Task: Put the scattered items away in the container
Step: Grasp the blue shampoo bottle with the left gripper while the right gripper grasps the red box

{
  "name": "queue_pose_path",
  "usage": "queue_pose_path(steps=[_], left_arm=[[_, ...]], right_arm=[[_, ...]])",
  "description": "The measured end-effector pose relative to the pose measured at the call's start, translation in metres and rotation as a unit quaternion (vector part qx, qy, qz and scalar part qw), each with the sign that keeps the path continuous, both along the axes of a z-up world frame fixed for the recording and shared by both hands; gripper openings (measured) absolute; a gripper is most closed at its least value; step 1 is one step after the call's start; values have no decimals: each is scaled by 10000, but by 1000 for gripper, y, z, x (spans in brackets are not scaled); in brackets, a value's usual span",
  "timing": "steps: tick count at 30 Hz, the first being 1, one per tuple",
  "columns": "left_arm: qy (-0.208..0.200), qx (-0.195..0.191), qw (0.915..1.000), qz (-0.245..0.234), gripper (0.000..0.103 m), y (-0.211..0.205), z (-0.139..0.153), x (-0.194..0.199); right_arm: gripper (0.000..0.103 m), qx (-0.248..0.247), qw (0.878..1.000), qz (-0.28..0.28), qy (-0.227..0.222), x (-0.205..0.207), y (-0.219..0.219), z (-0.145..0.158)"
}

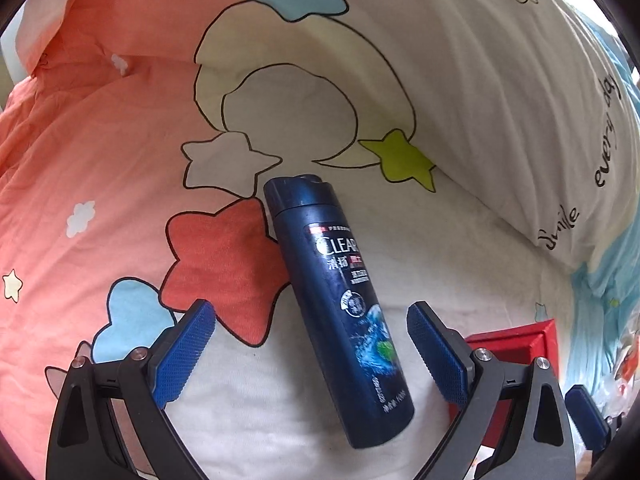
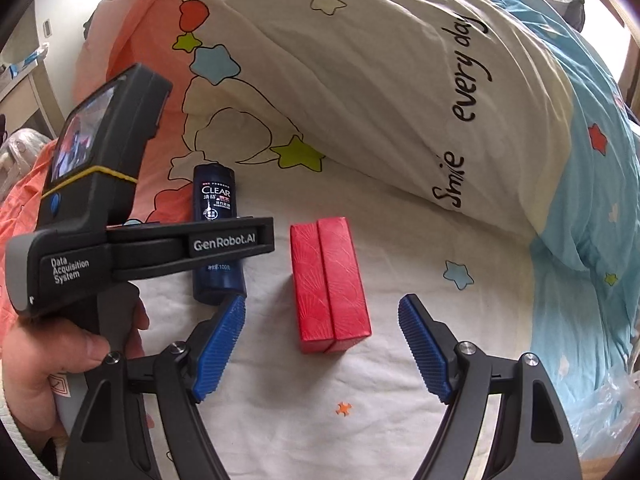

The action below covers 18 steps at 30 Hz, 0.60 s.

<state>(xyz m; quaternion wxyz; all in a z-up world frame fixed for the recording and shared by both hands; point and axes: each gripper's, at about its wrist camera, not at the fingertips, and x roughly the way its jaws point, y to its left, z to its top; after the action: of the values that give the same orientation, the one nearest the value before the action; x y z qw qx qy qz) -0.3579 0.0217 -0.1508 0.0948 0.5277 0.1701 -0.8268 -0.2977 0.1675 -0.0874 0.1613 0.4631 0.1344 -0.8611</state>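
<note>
A dark blue CLEAR shampoo bottle lies on the white bed sheet, cap pointing away. My left gripper is open and straddles the bottle's lower half; neither blue pad touches it. To its right a red box lies flat on the sheet. My right gripper is open too, and the box's near end sits between its fingertips with gaps on both sides. In the right wrist view a hand holds the left gripper's black housing over the bottle. No container is clearly visible.
A white pillow printed "Smile every day" lies just beyond both items. An orange quilt fills the left, a light blue duvet the right. Crinkled clear plastic lies at the right edge. Furniture stands far left.
</note>
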Motion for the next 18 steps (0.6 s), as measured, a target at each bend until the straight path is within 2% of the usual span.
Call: queue_pose_path(steps=[4, 8, 9, 10, 11, 12, 13, 14, 16, 18], left_arm=[[139, 48, 9999, 3, 99, -2, 0, 4], [133, -75, 9998, -87, 96, 0, 0, 6], [118, -98, 9998, -89, 92, 0, 0, 7], [119, -113, 9998, -109, 87, 0, 1, 7], [113, -129, 9997, -172, 84, 1, 3, 7], [122, -147, 9995, -247, 69, 3, 5, 8], [123, -163, 9993, -325, 47, 5, 7, 8], [80, -237, 9987, -453, 41, 9, 9, 8], [31, -388, 9974, -611, 37, 15, 9, 9], [0, -327, 9975, -619, 37, 16, 10, 12]], right_arm=[[76, 34, 9999, 30, -91, -3, -3, -8], [75, -40, 9999, 14, -132, -3, -3, -9], [74, -62, 9999, 12, -150, -3, -3, -9], [67, -83, 9998, 5, -173, -4, -3, -9], [56, -107, 9997, -2, -219, -3, -3, -10], [50, -140, 9995, -13, -293, -4, -3, -10], [38, -166, 9993, -24, -334, -4, -2, -11], [35, -170, 9992, -33, -351, -4, -2, -11], [34, -197, 9990, -43, -397, -5, -1, -11], [33, -310, 9987, -77, -393, -2, 1, -7]])
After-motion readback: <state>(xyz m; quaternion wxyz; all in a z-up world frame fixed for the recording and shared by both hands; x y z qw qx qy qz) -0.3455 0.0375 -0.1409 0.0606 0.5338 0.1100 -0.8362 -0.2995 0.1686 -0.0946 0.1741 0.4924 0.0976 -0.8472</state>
